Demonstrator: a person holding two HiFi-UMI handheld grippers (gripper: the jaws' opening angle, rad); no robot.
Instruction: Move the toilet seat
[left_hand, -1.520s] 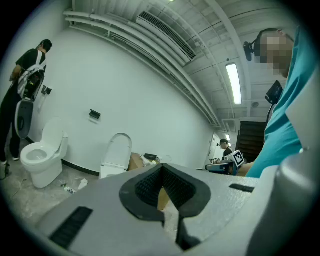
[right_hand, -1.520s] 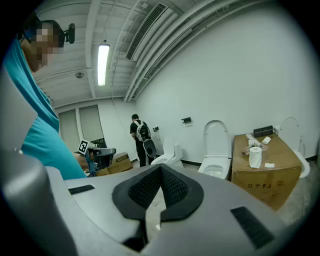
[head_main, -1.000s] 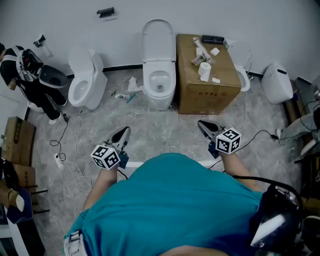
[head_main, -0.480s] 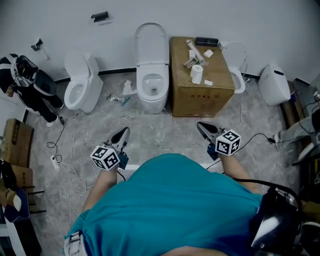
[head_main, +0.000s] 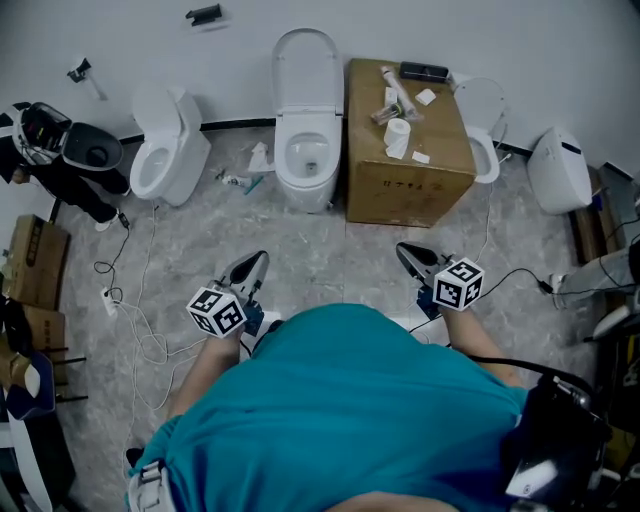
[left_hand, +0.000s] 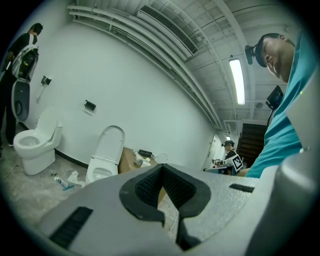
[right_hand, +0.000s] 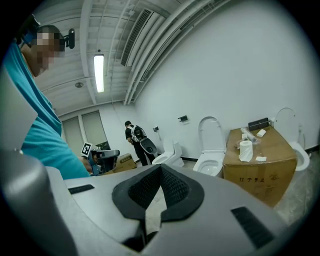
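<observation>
Toilet seat (head_main: 306, 62) stands raised against the wall on the middle toilet (head_main: 305, 175), well apart from both grippers. Since a second ago the view has only shifted slightly. The left gripper (head_main: 257, 260) and right gripper (head_main: 403, 249) stay clenched and empty, so I judge the approach has hardly begun. The bowl looks empty. The closed cardboard box (head_main: 405, 180) just beside it carries a paper roll (head_main: 399, 138).

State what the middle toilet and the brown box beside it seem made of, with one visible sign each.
Middle toilet: probably glazed ceramic; white, smooth, glossy curved surfaces.
Brown box: apparently cardboard; matte tan faces, dark print on its front.
</observation>
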